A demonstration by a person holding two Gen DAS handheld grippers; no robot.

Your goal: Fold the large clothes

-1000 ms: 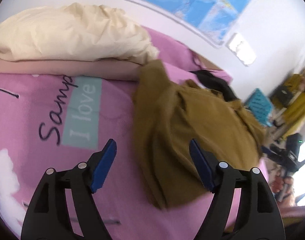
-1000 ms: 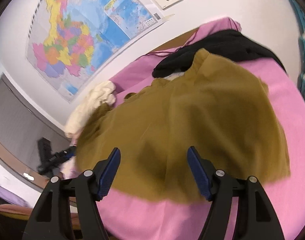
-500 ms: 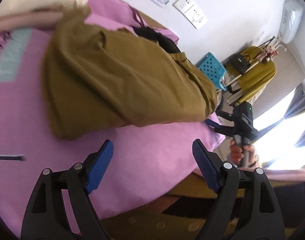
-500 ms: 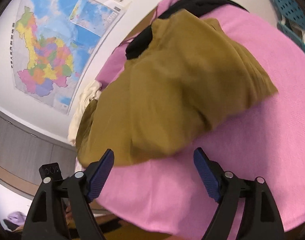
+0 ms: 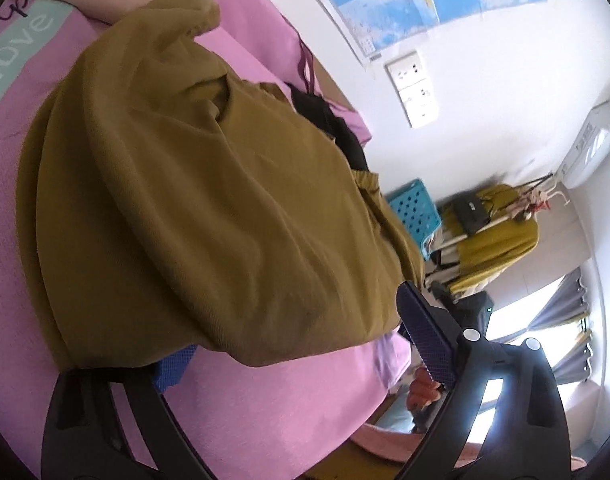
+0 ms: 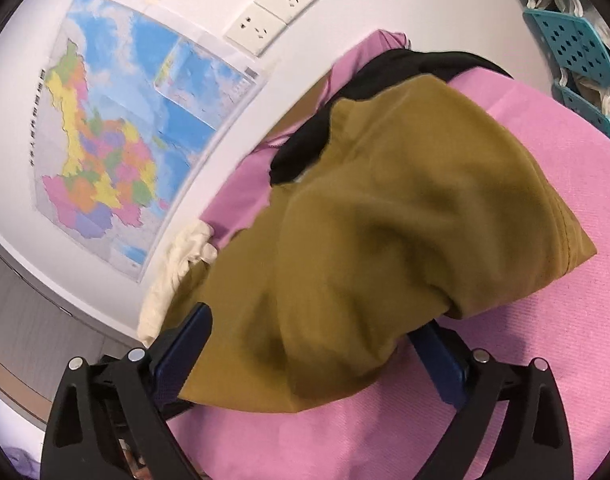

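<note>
Reaching in from both ends, the person is working both tongs under the near hem of the mustard-brown garment, which is lying bunched on the pink bedsheet. The left gripper is standing spread, its 9 o'clock finger tucked beneath the cloth. The right gripper is likewise spread, the fabric's edge draping between its fingers. Neither is pinching yet. To do this well, I'd say each should be closing on a single corner layer only, then lifting evenly so the garment is opening flat. A black garment is lying under the far edge at 12 o'clock and might be dragged along.
</note>
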